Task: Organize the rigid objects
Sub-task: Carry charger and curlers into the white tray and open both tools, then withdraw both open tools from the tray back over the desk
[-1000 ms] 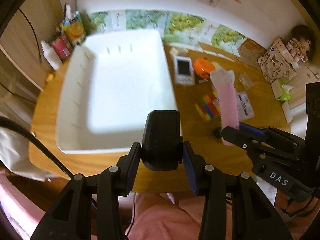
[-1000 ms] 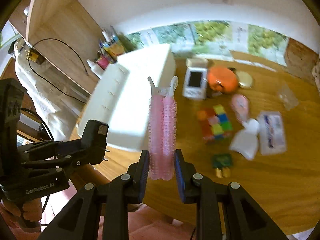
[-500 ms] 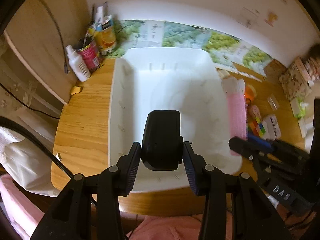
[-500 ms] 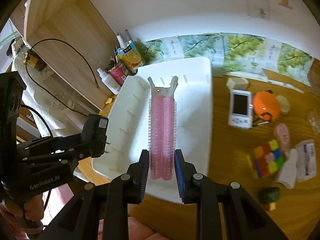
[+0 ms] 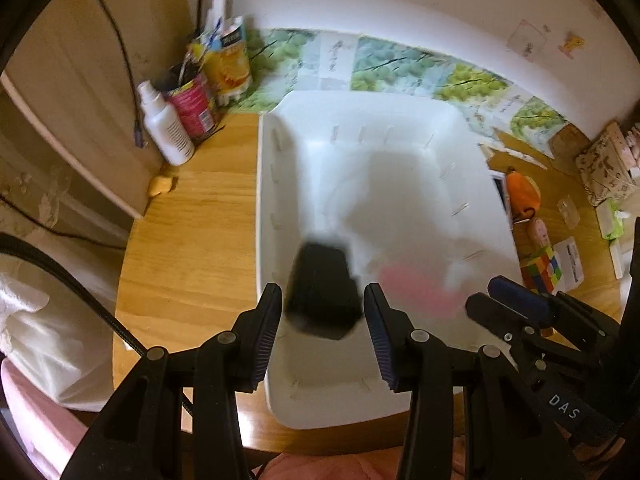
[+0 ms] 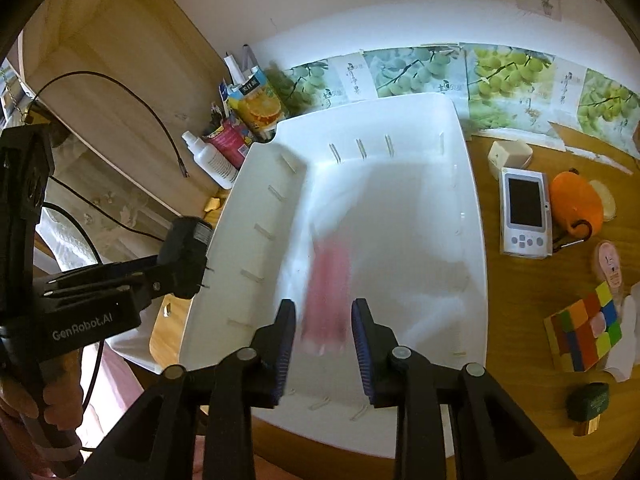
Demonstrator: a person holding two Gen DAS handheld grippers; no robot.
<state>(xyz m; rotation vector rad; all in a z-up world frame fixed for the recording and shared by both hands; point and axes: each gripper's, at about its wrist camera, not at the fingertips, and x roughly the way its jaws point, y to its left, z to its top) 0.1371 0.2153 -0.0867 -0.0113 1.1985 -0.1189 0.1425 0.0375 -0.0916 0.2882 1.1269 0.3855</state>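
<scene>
Both grippers hover over the near part of a large white bin (image 5: 276, 168) (image 6: 472, 208). My left gripper (image 5: 323, 316) is open; a black block-shaped object (image 5: 322, 290), blurred, is loose between its fingers and over the bin. My right gripper (image 6: 323, 332) is open; a pink hair-roller clip (image 6: 328, 292), blurred, is loose between and beyond its fingers, inside the bin. The clip also shows as a pink blur in the left wrist view (image 5: 416, 286), and the black object in the right wrist view (image 6: 185, 256).
On the wooden table right of the bin lie a white handheld device (image 6: 525, 212), an orange pouch (image 6: 576, 204), a colour cube (image 6: 584, 330), a small green object (image 6: 590, 400) and white packets. Bottles and cartons (image 5: 188, 116) stand at the back left. Wall behind.
Both grippers moved left from the table's items to over the bin. Both have opened: the black object and the pink clip, held half a second ago, are now loose and blurred.
</scene>
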